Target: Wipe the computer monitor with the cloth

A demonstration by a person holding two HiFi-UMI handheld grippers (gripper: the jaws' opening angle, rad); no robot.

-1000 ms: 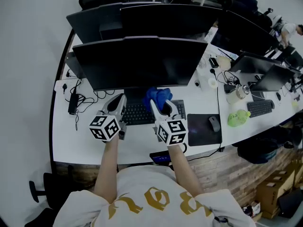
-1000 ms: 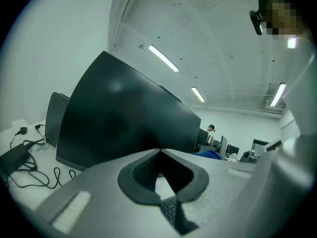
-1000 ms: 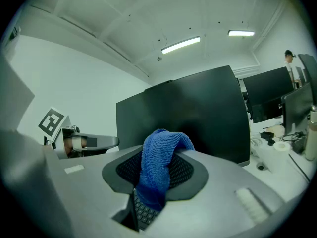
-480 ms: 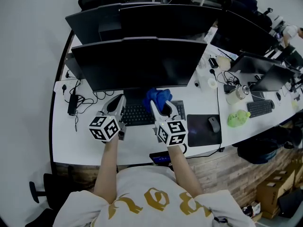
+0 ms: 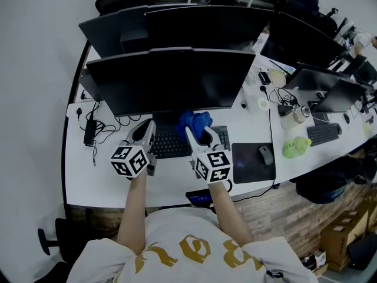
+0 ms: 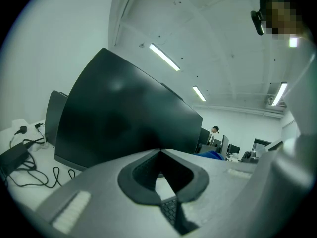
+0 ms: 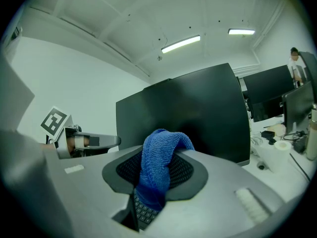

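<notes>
Cloth (image 7: 158, 167) pinched in R gripper (image 5: 199, 131) jaws; L gripper (image 5: 145, 132) jaws together; both aimed at monitor (image 5: 171, 78).

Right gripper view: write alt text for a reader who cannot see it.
The right tongs are shut on a blue cloth that bulges up between them. Behind stands a dark computer monitor on a white desk, with the left tongs at the left.
</notes>
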